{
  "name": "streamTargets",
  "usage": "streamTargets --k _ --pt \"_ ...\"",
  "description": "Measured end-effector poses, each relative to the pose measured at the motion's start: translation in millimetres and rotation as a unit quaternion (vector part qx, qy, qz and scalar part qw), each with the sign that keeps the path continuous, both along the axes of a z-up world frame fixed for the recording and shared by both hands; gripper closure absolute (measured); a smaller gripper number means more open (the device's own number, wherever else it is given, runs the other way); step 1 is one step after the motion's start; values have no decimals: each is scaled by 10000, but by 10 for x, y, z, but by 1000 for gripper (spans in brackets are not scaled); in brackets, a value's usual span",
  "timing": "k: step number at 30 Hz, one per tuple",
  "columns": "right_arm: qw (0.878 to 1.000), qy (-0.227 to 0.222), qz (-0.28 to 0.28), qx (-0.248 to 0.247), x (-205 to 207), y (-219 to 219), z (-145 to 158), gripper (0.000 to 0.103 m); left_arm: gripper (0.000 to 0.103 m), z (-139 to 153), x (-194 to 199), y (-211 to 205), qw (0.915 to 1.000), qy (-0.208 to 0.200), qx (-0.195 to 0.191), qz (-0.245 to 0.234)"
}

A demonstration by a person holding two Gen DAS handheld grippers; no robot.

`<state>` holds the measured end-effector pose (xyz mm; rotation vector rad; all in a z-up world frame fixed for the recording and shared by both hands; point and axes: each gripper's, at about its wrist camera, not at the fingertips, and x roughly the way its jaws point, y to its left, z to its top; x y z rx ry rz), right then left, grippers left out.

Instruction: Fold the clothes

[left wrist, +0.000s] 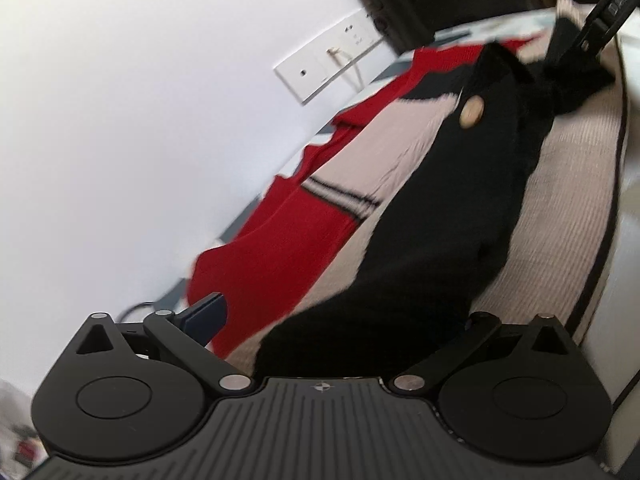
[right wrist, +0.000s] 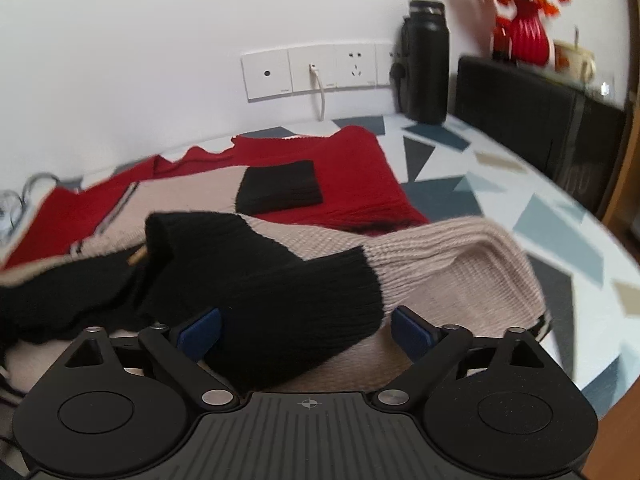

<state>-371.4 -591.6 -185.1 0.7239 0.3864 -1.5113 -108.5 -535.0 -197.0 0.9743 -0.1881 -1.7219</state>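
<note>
A knitted cardigan in red, beige and black lies on the patterned table (right wrist: 500, 184). In the right wrist view its beige sleeve (right wrist: 452, 264) with a black cuff (right wrist: 280, 304) is folded over the body, and a black pocket (right wrist: 280, 188) lies on the red part (right wrist: 360, 176). My right gripper (right wrist: 306, 330) is open with the black cuff between its blue pads (right wrist: 410, 330). In the left wrist view the black button band (left wrist: 440, 216) with a wooden button (left wrist: 472, 114) runs into my left gripper (left wrist: 340, 340), whose jaws stand wide; its right pad is hidden by cloth. The right gripper (left wrist: 600, 20) shows at top right.
A black bottle (right wrist: 426, 60) stands at the wall next to white sockets (right wrist: 316, 70) with a plugged cable. A black box (right wrist: 540, 120) with a red vase of orange flowers (right wrist: 524, 32) sits at the right. The table edge curves at the right (right wrist: 592, 360).
</note>
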Motion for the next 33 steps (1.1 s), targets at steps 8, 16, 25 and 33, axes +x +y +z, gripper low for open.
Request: streamTargets --k 8,16,25,33 --pt "9732 -1947 -1193 261 -528 -198 -54 12 86 258 124 -114 9953 877 359 212" --pt "9502 -2696 -1550 -216 -813 -138 178 90 92 753 397 -59 9766 2094 340 347" --pt "9354 -2849 -1666 -1271 -966 -102 700 90 92 1059 542 14 9647 2622 121 218" --pt "9340 -2896 -1566 -1386 -834 -554 761 90 92 1131 679 -701 9591 2775 -110 554"
